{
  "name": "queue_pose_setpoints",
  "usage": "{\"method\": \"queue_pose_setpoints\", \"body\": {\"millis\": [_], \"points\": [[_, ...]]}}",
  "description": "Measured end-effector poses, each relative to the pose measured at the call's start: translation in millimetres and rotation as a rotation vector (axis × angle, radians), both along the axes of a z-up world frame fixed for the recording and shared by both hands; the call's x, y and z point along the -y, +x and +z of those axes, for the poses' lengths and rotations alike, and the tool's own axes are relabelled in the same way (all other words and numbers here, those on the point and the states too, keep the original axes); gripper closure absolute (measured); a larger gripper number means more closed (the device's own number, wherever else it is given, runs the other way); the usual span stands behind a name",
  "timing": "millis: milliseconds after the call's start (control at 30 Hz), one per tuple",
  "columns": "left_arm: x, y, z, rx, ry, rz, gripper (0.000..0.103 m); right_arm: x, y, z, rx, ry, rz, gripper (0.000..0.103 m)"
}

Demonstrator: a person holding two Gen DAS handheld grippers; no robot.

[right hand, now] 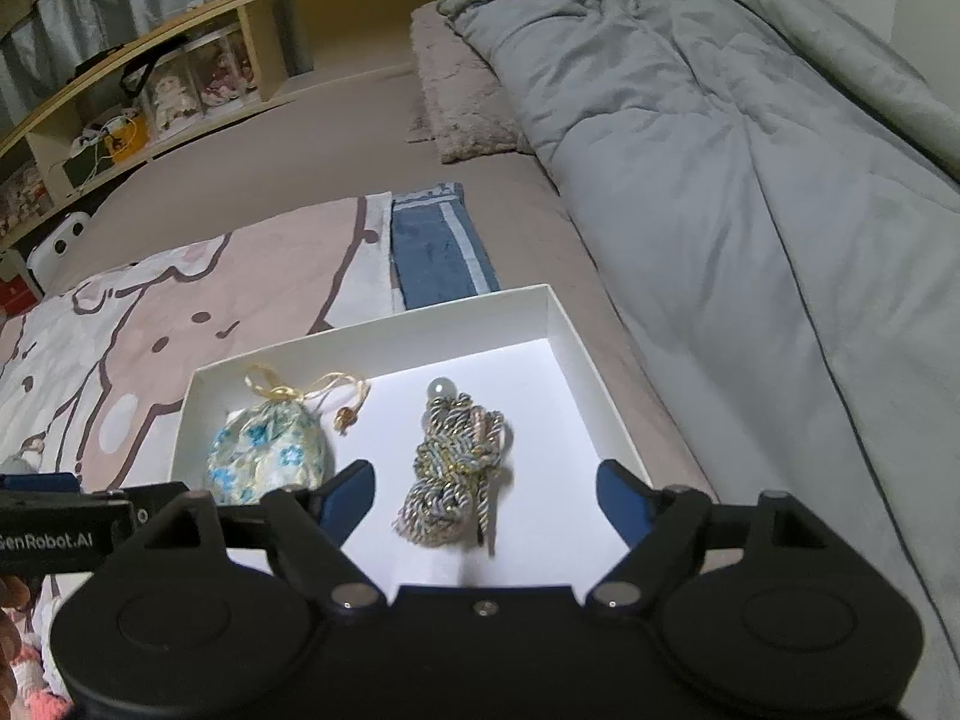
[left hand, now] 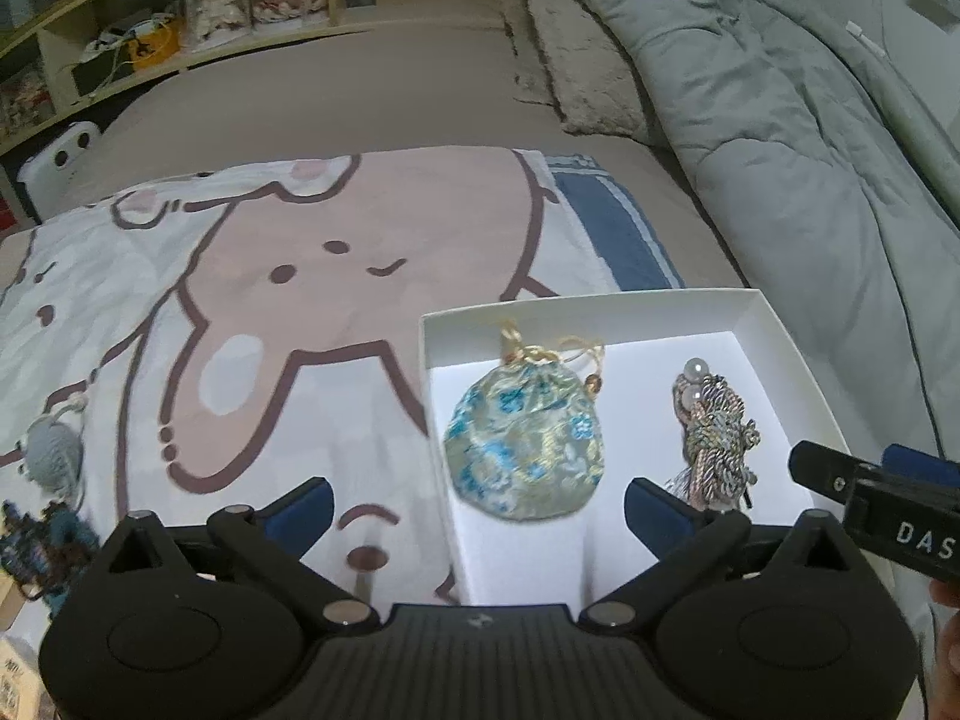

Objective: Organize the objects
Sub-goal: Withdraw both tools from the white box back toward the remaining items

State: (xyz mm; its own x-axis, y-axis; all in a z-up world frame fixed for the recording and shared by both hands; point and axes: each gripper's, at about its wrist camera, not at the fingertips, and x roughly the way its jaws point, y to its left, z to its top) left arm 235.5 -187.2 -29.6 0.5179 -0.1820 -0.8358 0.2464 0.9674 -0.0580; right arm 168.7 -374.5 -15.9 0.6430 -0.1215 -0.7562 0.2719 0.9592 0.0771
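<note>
The left gripper (left hand: 477,507) tilts steeply down over the near edge of a shallow white box (left hand: 576,305) that sits on a bed, its blue-padded jaws spread wide with nothing pressed between them; the left pad hangs over the cartoon-print blanket (left hand: 270,300), the right pad over the box floor. Inside the box, a round brocade pouch (left hand: 523,441) with a yellow drawstring lies at the left, and just beside it, apart from it, a bundle of twisted cord (left hand: 717,438) topped with pale beads lies at the right. The right gripper (right hand: 486,495) also angles down, jaws wide and empty, straddling the near end of the cord bundle (right hand: 459,480) without touching it, with the pouch (right hand: 267,456) to its left. Only the left wrist view shows a small grey knitted toy (left hand: 54,456) and a dark tangled item at the blanket's left edge; it also catches the right gripper's body at its right border. Only the right wrist view takes in most of the grey duvet (right hand: 750,180) running along the bed's right side.
</note>
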Motion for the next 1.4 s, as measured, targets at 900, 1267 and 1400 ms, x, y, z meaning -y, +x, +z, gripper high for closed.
{"method": "queue_pose_setpoints", "body": {"millis": [900,1267,1400], "points": [[-50,-77,35,0.105,0.029,0.03,0.0,-23,-76,24,0.043,-0.086,-0.012,0.0],[-74,-104,41,0.139,0.029,0.038,0.0,-33,-105,35,0.069,-0.086,-0.008,0.0],[-86,-111,46,0.153,0.025,0.052,0.0,-37,-111,37,0.08,-0.075,-0.006,0.0]]}}
